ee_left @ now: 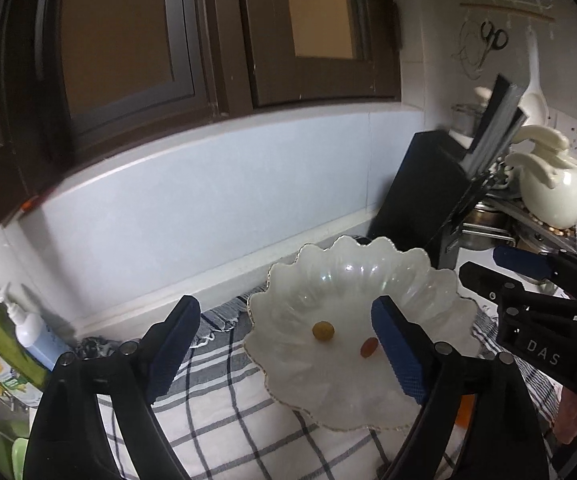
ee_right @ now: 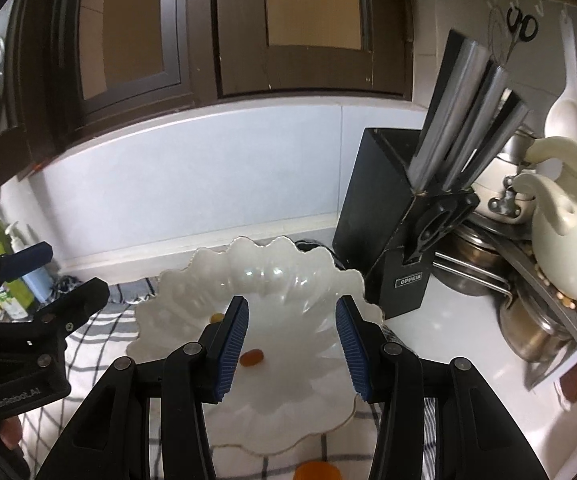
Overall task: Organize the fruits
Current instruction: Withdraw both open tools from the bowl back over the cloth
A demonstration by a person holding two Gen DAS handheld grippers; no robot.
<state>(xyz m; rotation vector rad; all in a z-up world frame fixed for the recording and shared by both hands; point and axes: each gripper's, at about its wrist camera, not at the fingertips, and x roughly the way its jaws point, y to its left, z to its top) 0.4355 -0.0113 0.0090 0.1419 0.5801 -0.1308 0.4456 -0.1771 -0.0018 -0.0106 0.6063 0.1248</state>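
Left wrist: dish (ee_left: 428, 292), two fruits (ee_left: 323, 331).

I'm seeing a glossy, pearly white dish (ee_right: 272, 280) on a woven checked cloth (ee_left: 224, 408), plus shiny steel pots (ee_right: 528, 328) nearby.

We saw our left gripper (ee_left: 284, 344) gaping empty above a scalloped white dish (ee_left: 352, 396), two small fruits (ee_left: 323, 331) inside, checked cloth (ee_left: 224, 412) beneath

yellow fruit (ee_left: 323, 331) | red fruit (ee_left: 368, 347) | small, apart, in scalloped white dish (ee_left: 352, 280) | possibly tomatoes
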